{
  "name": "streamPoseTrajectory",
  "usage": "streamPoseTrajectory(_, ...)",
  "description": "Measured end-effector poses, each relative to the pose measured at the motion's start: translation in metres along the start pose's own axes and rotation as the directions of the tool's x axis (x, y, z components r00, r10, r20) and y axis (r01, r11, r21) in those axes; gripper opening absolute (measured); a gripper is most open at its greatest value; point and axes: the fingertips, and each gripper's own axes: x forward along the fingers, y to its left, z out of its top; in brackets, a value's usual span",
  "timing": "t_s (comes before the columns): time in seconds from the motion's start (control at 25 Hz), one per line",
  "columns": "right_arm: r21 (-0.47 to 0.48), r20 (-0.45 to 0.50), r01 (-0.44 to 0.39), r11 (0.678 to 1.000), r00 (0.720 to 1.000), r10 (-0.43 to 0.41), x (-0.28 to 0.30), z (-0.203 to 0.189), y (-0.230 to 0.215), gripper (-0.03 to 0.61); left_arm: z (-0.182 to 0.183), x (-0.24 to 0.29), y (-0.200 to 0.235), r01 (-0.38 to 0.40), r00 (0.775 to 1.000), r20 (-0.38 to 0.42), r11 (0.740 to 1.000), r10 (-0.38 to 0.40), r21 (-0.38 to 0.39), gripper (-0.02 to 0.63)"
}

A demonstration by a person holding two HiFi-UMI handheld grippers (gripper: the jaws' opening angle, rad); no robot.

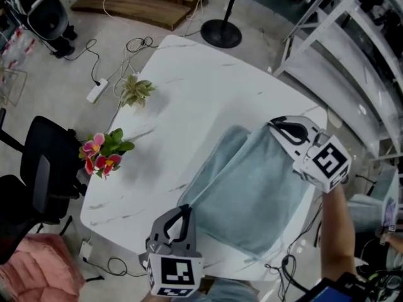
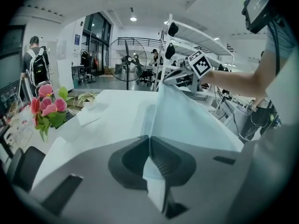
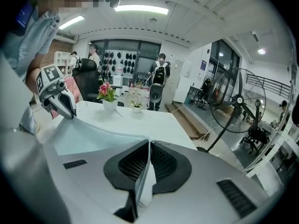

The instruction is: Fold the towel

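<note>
Your left gripper (image 1: 183,211) and right gripper (image 1: 272,124) each clamped the pale blue cloth towel (image 1: 252,194).
You held its corners above the white marbled table (image 1: 189,93).

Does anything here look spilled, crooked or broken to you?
Nothing stands out. The light blue towel hangs between the left tongs and right tongs, each shut on a corner, over the white marble-look table; the pink potted flowers stand upright.

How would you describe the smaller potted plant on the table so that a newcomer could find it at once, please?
Find the white table beneath the pale blue towel. Two plants stand near its left edge in the head view. The small green plant is the farther one, spiky leaves only; the nearer plant has pink flowers.
</note>
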Motion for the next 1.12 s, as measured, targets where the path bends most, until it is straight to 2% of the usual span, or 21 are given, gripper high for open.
streamPoseTrajectory(0.32, -0.032, 0.016, 0.01, 0.999, 1.0, -0.01, 0.004, 0.021, -0.005, 0.026, 0.014, -0.015, 0.006, -0.01, 1.0, 0.03, 1.0, 0.011, -0.013, 0.021)
streamPoseTrajectory(0.6, -0.041, 0.018, 0.004, 0.999, 1.0, -0.004, 0.013, 0.028, -0.004, 0.027, 0.011, -0.017, 0.009, -0.013, 0.999, 0.035, 0.999, 0.014, -0.033, 0.021)
streamPoseTrajectory(1.12, -0.038, -0.032, -0.044, 0.998, 0.999, 0.042, 0.05, 0.011, 0.001, 0.028, -0.014, -0.002, 0.018, -0.019, 1.0, -0.022, 0.998, 0.018, -0.066, 0.021)
